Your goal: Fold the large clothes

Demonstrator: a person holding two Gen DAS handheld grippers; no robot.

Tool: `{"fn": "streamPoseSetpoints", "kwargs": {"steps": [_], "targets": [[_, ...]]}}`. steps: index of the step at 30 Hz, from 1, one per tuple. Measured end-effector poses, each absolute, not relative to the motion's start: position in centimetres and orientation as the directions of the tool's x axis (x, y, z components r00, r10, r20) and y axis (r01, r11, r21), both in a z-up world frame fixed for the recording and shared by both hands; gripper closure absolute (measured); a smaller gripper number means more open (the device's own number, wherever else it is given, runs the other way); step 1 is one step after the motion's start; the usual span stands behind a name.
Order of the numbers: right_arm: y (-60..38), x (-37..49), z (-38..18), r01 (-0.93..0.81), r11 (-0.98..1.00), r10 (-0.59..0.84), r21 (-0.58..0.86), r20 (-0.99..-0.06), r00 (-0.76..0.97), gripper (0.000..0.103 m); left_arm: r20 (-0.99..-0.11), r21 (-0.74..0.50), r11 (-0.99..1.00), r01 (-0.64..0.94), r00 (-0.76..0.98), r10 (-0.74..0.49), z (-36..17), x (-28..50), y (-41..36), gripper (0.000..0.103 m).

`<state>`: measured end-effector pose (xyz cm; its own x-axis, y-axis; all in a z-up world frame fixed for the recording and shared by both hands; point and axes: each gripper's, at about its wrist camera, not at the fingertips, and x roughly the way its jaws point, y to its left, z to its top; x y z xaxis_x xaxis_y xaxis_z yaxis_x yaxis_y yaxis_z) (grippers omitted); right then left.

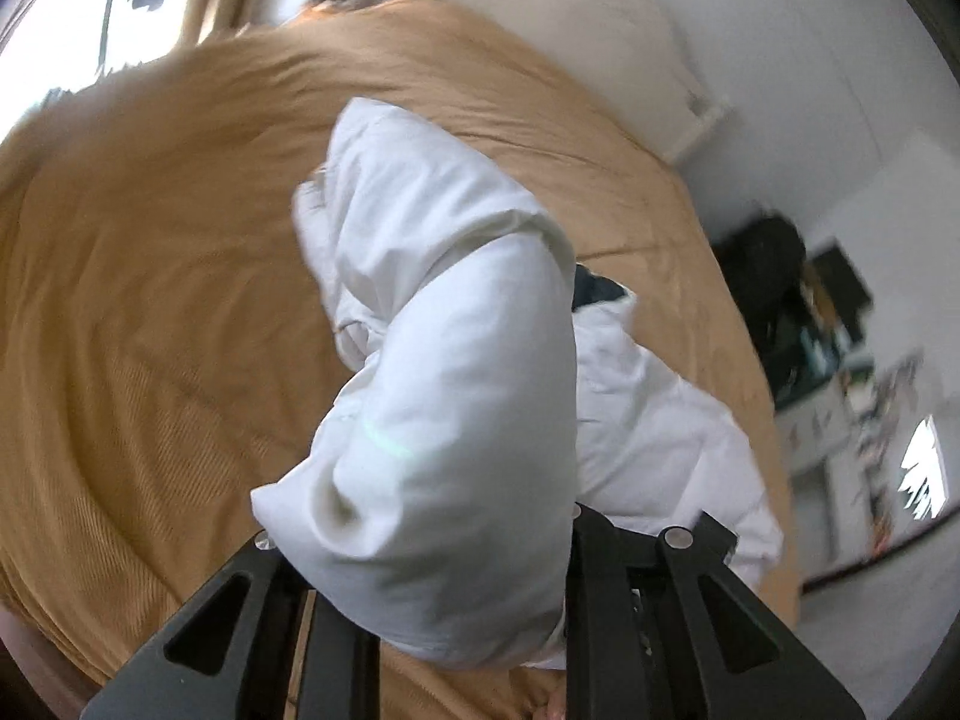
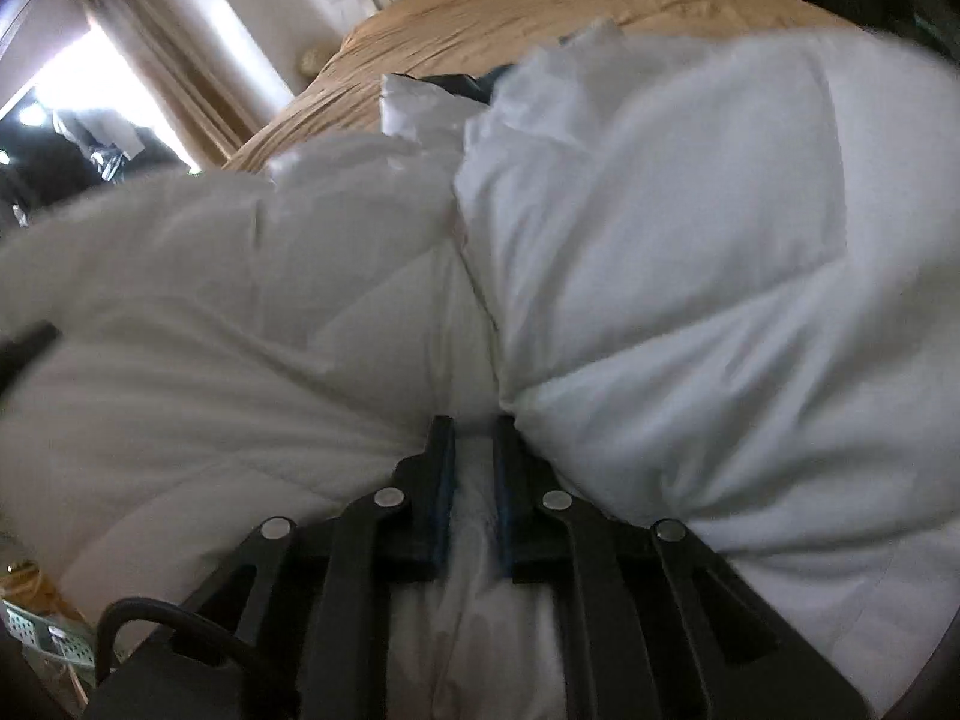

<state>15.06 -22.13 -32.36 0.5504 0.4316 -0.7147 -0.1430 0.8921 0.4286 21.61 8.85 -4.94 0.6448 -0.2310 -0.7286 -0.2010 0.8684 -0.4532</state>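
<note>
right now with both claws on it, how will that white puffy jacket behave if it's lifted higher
The white puffy jacket will probably sag and drape: it already bends limply out of the left claw. Its puffed quilting suggests it is light for its bulk. The smooth shell may slip from the right claw.

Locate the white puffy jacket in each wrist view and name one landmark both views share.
Left wrist: white puffy jacket fills the centre, a bulky fold rising from the left gripper.
Right wrist: it spans the lower picture, bunched between the fingers of the right gripper.
Shared landmark: tan bedspread.
</note>
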Motion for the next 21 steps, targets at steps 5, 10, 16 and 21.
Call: {"fn": "streamPoseSetpoints", "kwargs": {"steps": [5,10,16,21], "targets": [[-24.6,15.3,-31.4,-0.115,0.823,0.526,0.556,-0.672,0.521,0.093,-0.710,-0.350,0.934,-0.071,0.671,-0.215,-1.0,22.6,5.7,0.086],[-30.9,11.9,-26.4,-0.079,0.813,0.494,0.577,-0.611,0.619,0.093,-0.723,-0.225,0.973,0.051,0.661,-0.202,0.7,23.2,1.5,0.086],[-31.1,14.0,-34.3,-0.013,0.863,0.436,0.505,-0.730,0.526,0.103,-0.740,-0.025,0.977,0.212,0.653,-0.161,1.2,23.2,-5.6,0.086],[-37.0,12.3,-32.2,0.067,0.660,0.596,0.748,-0.576,0.560,0.102,-0.762,0.160,0.902,0.400,0.631,-0.145,-0.8,22.0,-12.4,0.085]]}}
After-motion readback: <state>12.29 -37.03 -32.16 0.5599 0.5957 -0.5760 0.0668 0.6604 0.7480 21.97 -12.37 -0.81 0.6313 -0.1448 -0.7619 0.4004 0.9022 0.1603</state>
